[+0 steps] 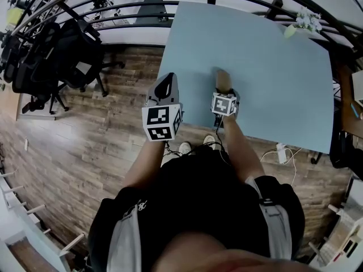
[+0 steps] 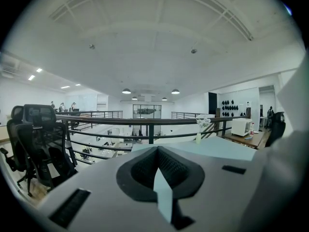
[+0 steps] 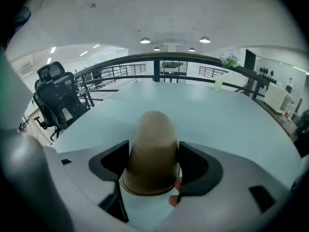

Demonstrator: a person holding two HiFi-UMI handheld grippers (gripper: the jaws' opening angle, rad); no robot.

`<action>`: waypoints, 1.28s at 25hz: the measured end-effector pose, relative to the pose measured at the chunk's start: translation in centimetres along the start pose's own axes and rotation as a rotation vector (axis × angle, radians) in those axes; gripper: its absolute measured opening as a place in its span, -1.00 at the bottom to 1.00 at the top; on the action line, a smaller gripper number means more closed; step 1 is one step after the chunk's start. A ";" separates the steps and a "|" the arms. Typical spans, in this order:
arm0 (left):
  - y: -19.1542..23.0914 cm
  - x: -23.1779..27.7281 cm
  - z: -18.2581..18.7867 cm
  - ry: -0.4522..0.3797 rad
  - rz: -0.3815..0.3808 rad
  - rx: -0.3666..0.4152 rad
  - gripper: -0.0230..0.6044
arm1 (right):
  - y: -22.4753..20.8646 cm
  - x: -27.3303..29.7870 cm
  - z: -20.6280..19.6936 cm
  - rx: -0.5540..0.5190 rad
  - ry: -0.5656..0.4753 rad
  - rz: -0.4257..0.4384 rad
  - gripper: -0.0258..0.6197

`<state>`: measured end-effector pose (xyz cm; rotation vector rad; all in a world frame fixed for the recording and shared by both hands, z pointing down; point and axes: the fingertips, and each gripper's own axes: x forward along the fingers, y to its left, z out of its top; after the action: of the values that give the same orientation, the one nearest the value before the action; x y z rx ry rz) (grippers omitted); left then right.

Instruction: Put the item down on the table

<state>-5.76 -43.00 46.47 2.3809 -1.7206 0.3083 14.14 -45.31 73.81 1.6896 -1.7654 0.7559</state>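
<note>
A brown paper cup [image 3: 153, 144] sits between the jaws of my right gripper [image 3: 153, 159], which is shut on its sides. The cup's rim faces the camera and its closed end points away. In the head view the cup [image 1: 222, 78] shows past the right gripper [image 1: 223, 85], over the near part of the pale blue table [image 1: 272, 67]. Whether the cup touches the tabletop, I cannot tell. My left gripper [image 1: 166, 81] hangs at the table's left edge; its jaws [image 2: 157, 153] are shut with nothing between them.
Black office chairs [image 1: 62, 55] stand on the wooden floor to the left. A dark railing [image 1: 142, 10] runs behind the table. A small vase with flowers [image 1: 303, 21] stands at the table's far right corner. A power strip [image 1: 282, 152] lies on the floor below the table.
</note>
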 end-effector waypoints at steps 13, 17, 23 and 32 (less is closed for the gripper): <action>-0.3 -0.6 0.8 -0.023 -0.016 0.002 -0.90 | 0.3 -2.4 2.9 0.107 -0.163 0.065 -0.08; -1.1 -0.5 1.5 -0.041 -0.043 0.005 -0.90 | 0.3 -6.1 6.9 0.123 -0.306 0.087 -0.38; -3.0 -0.4 2.8 -0.080 -0.092 0.018 -0.90 | -1.3 -12.8 12.1 0.165 -0.545 0.052 -0.85; -6.4 0.1 4.1 -0.117 -0.176 0.034 -0.90 | -4.1 -22.0 16.9 0.148 -0.766 -0.006 -0.92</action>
<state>0.57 -42.26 42.37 2.6007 -1.5488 0.1761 18.63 -43.14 46.22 2.2786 -2.2238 0.2305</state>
